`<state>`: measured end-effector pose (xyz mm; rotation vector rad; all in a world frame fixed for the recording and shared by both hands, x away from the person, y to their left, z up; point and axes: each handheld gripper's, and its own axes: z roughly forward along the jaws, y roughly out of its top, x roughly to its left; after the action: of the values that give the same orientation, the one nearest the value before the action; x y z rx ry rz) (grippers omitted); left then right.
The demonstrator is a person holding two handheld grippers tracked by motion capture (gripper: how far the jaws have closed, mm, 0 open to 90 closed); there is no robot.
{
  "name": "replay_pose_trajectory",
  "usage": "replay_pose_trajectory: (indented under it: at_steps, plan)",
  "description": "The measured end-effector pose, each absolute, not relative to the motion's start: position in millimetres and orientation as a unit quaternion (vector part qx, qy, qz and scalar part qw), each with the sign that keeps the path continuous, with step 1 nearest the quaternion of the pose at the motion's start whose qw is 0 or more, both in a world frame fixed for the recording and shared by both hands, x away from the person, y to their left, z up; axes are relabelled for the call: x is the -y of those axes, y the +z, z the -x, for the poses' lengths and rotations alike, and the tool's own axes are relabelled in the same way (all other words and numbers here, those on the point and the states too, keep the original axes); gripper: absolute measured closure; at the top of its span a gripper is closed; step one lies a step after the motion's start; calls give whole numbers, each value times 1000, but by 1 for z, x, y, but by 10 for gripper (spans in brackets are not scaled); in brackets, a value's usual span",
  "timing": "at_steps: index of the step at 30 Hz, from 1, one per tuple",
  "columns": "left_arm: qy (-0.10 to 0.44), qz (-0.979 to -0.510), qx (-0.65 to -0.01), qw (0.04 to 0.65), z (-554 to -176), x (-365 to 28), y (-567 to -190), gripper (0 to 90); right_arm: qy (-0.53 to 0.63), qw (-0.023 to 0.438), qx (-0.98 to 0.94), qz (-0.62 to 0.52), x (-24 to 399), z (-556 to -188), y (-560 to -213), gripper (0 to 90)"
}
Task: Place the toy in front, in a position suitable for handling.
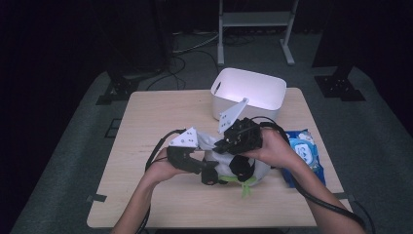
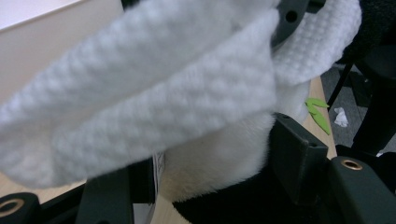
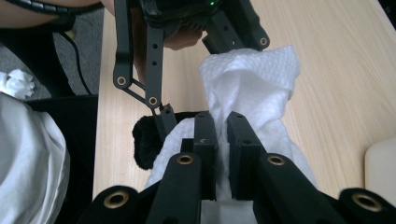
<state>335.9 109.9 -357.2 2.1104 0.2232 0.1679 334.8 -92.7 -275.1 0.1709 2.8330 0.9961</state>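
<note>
A black-and-white plush toy point(image 1: 243, 168) with green leaves point(image 1: 243, 183) lies near the front of the table. My left gripper point(image 1: 209, 173) comes in from the left and is shut on the toy. In the left gripper view its white fur point(image 2: 219, 154) fills the gap between the jaws. A white textured wipe point(image 2: 163, 93) drapes across in front of it. My right gripper point(image 3: 223, 126) is shut on that wipe point(image 3: 252, 79) and holds it against the toy's top. One finger point(image 3: 164, 122) of the left gripper touches the toy's black part point(image 3: 144, 140).
A white bin point(image 1: 248, 90) stands at the back of the wooden table point(image 1: 160, 117). A blue pack of wipes point(image 1: 304, 151) lies to the right of the toy. A crumpled tissue point(image 3: 16, 81) lies on the floor beside the table.
</note>
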Motion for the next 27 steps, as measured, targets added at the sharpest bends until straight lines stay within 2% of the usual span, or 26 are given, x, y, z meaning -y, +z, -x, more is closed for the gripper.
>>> replay_pose_trajectory:
  at_steps: [16, 27]
  plan:
    - [62, -864, -95, 490, -338, -110, -359, 392, 344, 74, -932, -87, 122, -339, -271, 828]
    - [62, -861, -101, 494, -336, -117, -349, 455, 355, 74, -928, -83, 116, -338, -269, 828]
